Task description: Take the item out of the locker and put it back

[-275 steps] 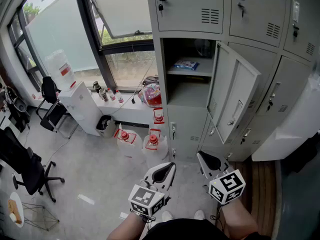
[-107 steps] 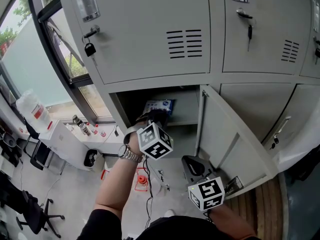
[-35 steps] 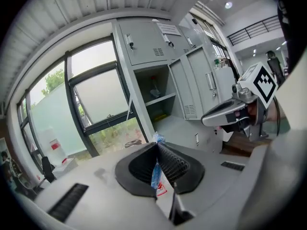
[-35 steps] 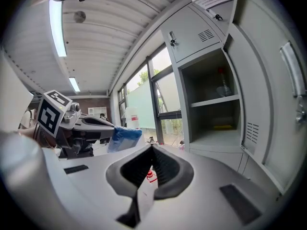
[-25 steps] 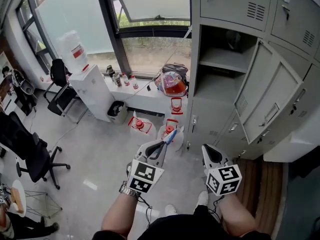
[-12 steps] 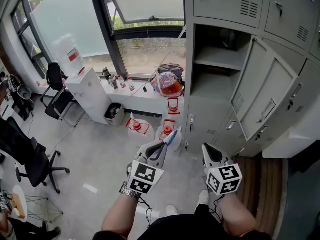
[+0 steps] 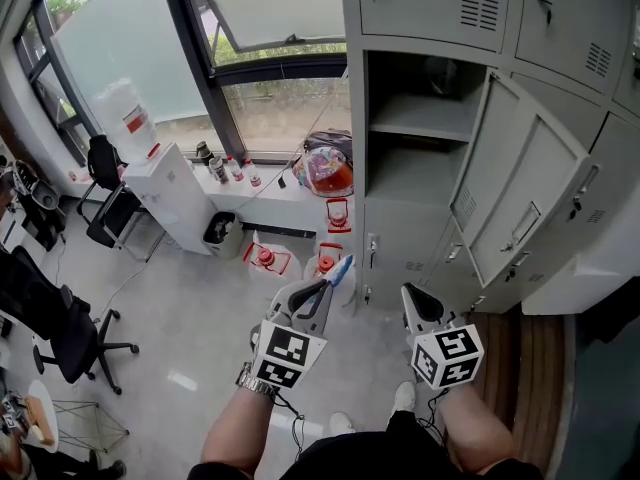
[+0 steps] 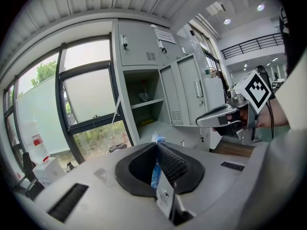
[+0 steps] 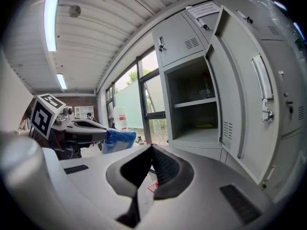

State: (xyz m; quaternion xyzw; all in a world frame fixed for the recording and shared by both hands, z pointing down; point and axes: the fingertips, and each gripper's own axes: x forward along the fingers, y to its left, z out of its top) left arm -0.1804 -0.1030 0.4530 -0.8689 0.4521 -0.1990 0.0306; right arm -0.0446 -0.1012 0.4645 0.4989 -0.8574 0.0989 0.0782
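Observation:
A flat blue packet (image 7: 343, 266) sticks out of my left gripper (image 7: 333, 278), which is shut on it low in front of the grey locker (image 7: 400, 258). In the left gripper view the packet (image 8: 155, 169) is pinched between the black pads of the left gripper (image 8: 157, 148). The locker's open compartment (image 7: 412, 168) has a shelf (image 7: 415, 120) and its door (image 7: 522, 190) swung out to the right. My right gripper (image 7: 407, 294) hangs beside the left one, shut with nothing in it (image 9: 152, 150). From the right gripper view the packet (image 9: 120, 139) shows at the left.
A white water dispenser (image 7: 170, 196) with a bottle stands under the window at the left. Red-capped jugs (image 7: 262, 258) sit on the floor by the locker's foot, with a pink bag (image 7: 326, 172) on the ledge above them. Office chairs (image 7: 45, 313) stand far left. Closed locker doors (image 7: 430, 13) surround the open one.
Both grippers have edged forward toward the locker, and the open compartment now sits further left in the head view. The packet stays in the left gripper.

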